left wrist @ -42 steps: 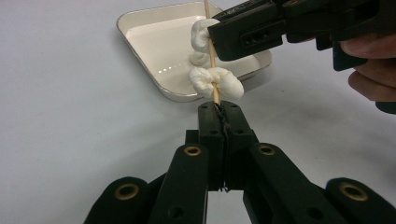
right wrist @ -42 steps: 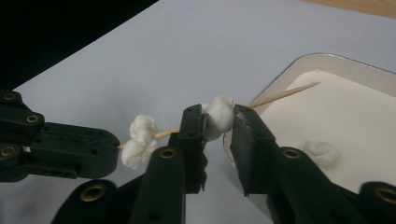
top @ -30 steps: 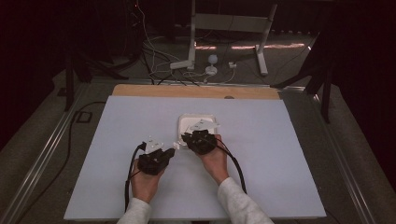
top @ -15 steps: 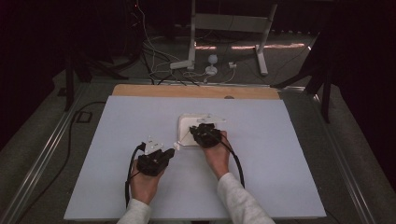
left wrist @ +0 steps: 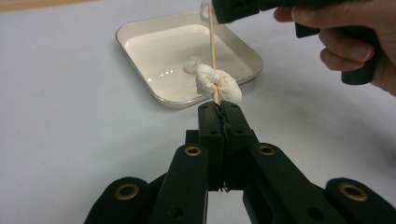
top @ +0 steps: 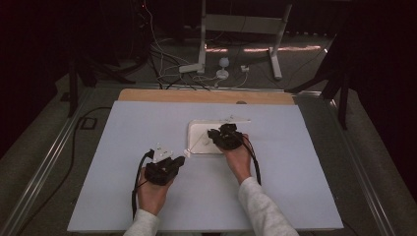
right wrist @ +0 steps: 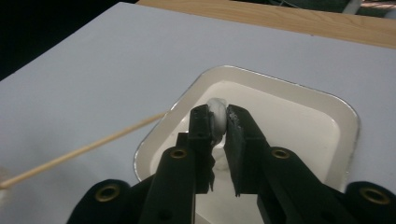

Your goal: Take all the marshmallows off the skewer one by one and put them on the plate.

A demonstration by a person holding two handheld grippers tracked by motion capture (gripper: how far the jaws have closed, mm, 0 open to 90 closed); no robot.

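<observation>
A thin wooden skewer (left wrist: 213,51) rises from my left gripper (left wrist: 218,106), which is shut on its near end. A white soft lump (left wrist: 218,85) is threaded on the skewer just past the jaws. My right gripper (right wrist: 218,115) is shut on a second white lump (right wrist: 218,108) over the white square tray (right wrist: 346,116), where the skewer's (right wrist: 84,151) far end meets its jaws. In the high view the left gripper (top: 178,160) lies near and left of the tray (top: 196,129), and the right gripper (top: 213,133) hangs over it. A small white bit (left wrist: 191,64) lies in the tray (left wrist: 140,32).
The pale work board (top: 123,147) has bare room on all sides of the tray. A wooden strip (top: 196,96) runs along its far edge. Cables and a metal stand (top: 206,54) are on the floor beyond.
My right gripper has moved away from me and to the right, farther over the tray. The left gripper has stayed where it was.
</observation>
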